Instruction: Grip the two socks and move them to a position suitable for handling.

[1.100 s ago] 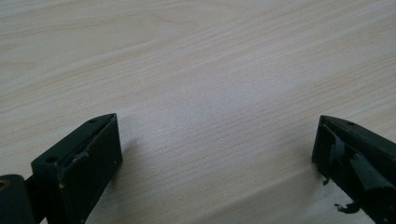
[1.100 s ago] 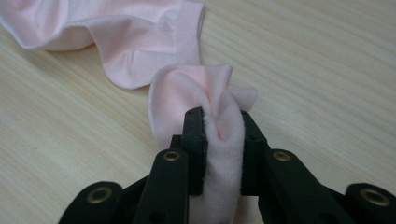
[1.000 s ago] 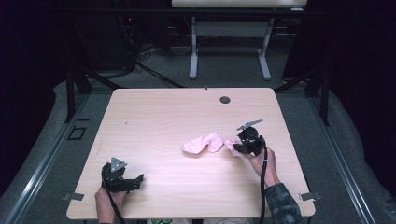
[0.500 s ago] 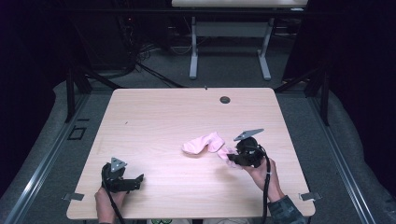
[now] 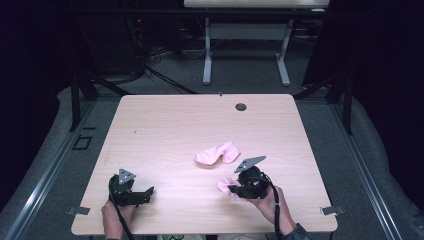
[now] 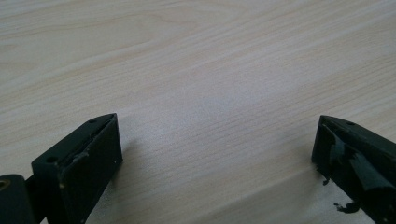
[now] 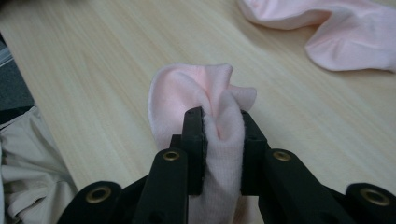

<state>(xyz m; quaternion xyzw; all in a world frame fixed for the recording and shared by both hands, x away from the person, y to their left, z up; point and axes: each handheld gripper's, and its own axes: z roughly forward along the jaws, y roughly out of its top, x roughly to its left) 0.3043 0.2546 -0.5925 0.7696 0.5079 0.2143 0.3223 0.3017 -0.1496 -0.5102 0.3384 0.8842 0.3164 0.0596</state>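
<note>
The right tongs point(image 7: 223, 122), lower right of the high view, pinch a small pink cotton sock point(image 7: 205, 93) tight between their jaws. A second pink sock point(image 5: 217, 153) lies mid-frame on the pale wooden desk point(image 5: 175, 125). The left tongs point(image 6: 215, 154), lower left, gape wide, empty.

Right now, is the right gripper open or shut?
Shut. In the right gripper view, the right gripper pinches a bunched pink sock between its black fingers, just above the table.
</note>
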